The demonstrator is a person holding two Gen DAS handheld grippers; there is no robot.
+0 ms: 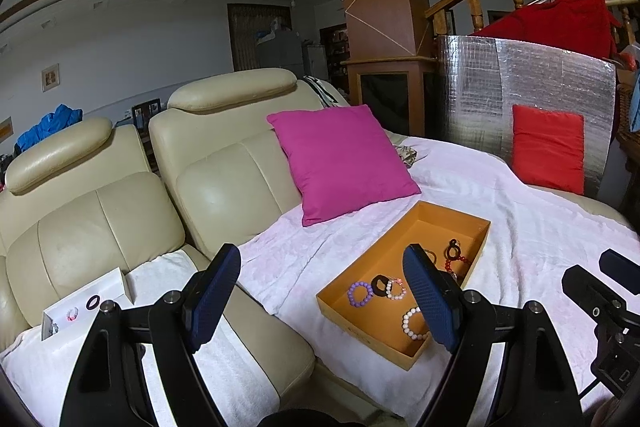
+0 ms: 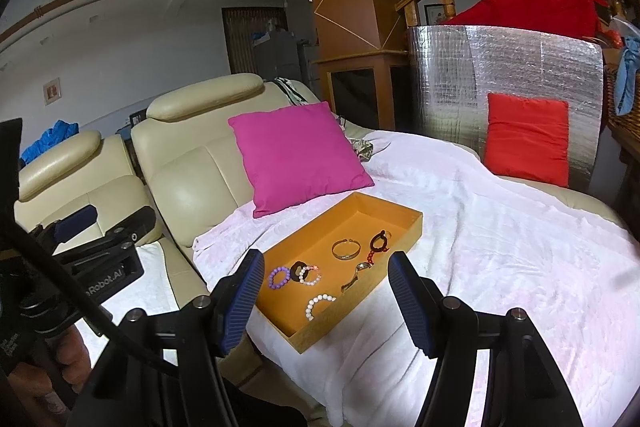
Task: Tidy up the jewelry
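Note:
An orange tray [image 1: 476, 223] [image 2: 416, 223] lies on a pale pink blanket on the sofa. It holds several pieces: a purple bead bracelet [image 2: 278, 277] [image 1: 359, 293], a white bead bracelet [image 2: 317, 303] [image 1: 412, 323], a gold bangle [image 2: 345, 249], a black ring and red beads. A small white box [image 1: 86, 309] with a dark ring and small pieces sits on a white towel at the left. My left gripper [image 1: 322, 301] is open and empty, above the seat between box and tray. My right gripper [image 2: 326, 301] is open and empty, just before the tray.
A magenta cushion [image 1: 340, 163] leans on the cream sofa back behind the tray. A red cushion [image 1: 548, 147] rests against a silver foil panel at the right. A wooden pillar and stair railing stand behind.

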